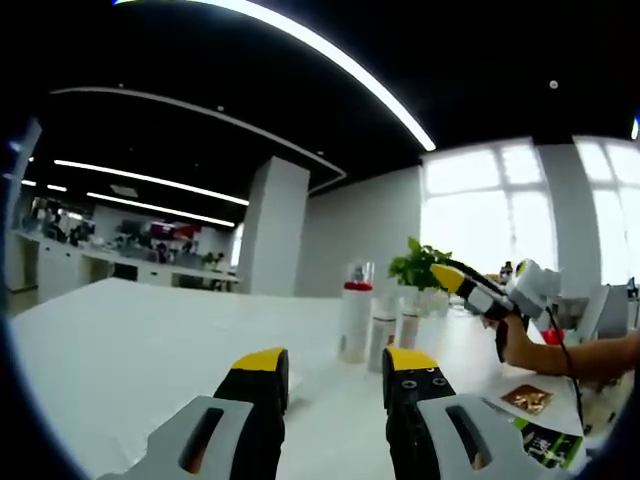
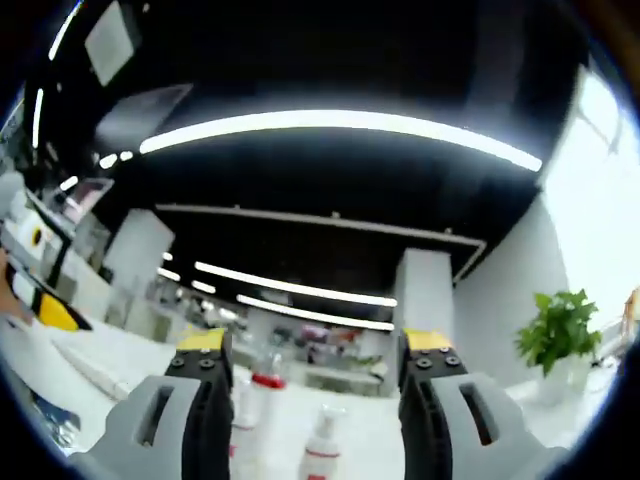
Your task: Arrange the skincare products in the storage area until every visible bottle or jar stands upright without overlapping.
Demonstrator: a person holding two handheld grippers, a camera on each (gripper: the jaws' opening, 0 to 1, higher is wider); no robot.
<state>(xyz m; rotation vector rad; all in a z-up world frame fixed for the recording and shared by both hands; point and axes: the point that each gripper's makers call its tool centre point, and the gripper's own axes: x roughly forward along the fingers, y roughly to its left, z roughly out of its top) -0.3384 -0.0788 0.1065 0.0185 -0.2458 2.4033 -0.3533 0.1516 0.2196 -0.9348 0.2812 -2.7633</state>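
In the left gripper view, the left gripper rises from the bottom of the frame with its yellow-tipped black fingers spread apart and nothing between them. They hang just above a broad white bench that runs off to the left. Just past the fingertips, right of centre, three skincare bottles stand upright close together: a tall clear one with a red band and two shorter pale ones beside it. Behind them sits a green potted plant. At the right edge, the right gripper comes in, held in a person's hand, its yellow tip pointing left above the bottles. A few printed cards lie on the bench at lower right. Bright windows fill the upper right.

In the right gripper view, the right gripper's fingers stand wide apart at the bottom of the frame, holding nothing. Between them, low in the frame, the red-banded bottle and a white pump bottle stand upright. The left gripper shows at the left edge. The potted plant is at the right. Long ceiling lights arc across the top.
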